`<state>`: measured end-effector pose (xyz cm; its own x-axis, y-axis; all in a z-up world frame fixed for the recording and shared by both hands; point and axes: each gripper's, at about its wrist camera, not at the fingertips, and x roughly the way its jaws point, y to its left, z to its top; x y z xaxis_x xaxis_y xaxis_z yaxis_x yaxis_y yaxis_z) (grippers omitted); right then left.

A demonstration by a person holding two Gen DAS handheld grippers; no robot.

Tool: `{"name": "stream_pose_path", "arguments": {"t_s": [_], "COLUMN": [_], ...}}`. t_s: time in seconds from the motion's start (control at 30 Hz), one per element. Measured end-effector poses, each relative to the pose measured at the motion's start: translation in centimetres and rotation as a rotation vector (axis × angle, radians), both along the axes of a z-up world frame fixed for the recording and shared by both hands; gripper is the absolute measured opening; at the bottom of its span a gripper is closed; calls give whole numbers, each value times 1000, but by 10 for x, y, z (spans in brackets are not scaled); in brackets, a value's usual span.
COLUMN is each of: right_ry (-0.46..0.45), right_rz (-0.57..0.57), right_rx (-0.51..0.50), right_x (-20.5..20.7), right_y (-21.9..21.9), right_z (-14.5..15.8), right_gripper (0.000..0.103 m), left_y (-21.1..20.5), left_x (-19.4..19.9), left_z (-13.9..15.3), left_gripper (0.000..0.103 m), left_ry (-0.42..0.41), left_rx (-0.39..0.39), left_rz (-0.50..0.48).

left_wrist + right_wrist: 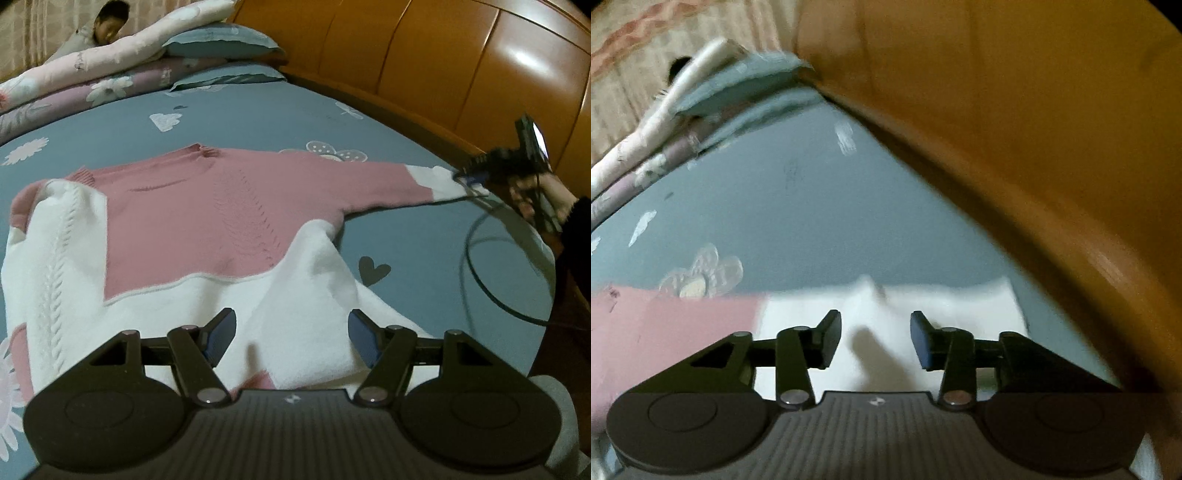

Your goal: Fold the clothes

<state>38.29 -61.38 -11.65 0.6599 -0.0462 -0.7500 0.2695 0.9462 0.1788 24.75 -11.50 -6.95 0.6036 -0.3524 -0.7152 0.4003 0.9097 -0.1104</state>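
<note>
Place: a bedroom in a home.
Bed: a blue-grey sheet printed with flowers, clouds and hearts.
Bedding: stacked pillows and folded floral quilts at the far end.
Woodwork: a glossy orange-brown wooden headboard along the bed's edge.
Backdrop: a pale patterned curtain behind the bedding.

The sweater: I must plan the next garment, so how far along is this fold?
Early. The sweater lies spread on the bed, one sleeve already folded over the body. The right tool is open over the other sleeve's white cuff; the left tool is open above the hem. That sleeve and the body fold remain.
</note>
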Motion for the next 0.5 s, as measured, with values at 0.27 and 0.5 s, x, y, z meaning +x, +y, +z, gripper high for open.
{"name": "stream_pose_path", "arguments": {"t_s": [0.27, 0.5], "right_ry": [-55, -123], "right_rz": [-2, 278], "right_rx": [-69, -91], "right_x": [-45, -90], "right_y": [41, 159], "right_z": [53, 104], "right_gripper": [59, 75], "left_y": [9, 29], "left_x": [-28, -63], "left_z": [21, 48], "left_gripper": [67, 67], "left_ry": [-24, -80], "left_rx": [44, 45], "left_rz": [41, 87]}}
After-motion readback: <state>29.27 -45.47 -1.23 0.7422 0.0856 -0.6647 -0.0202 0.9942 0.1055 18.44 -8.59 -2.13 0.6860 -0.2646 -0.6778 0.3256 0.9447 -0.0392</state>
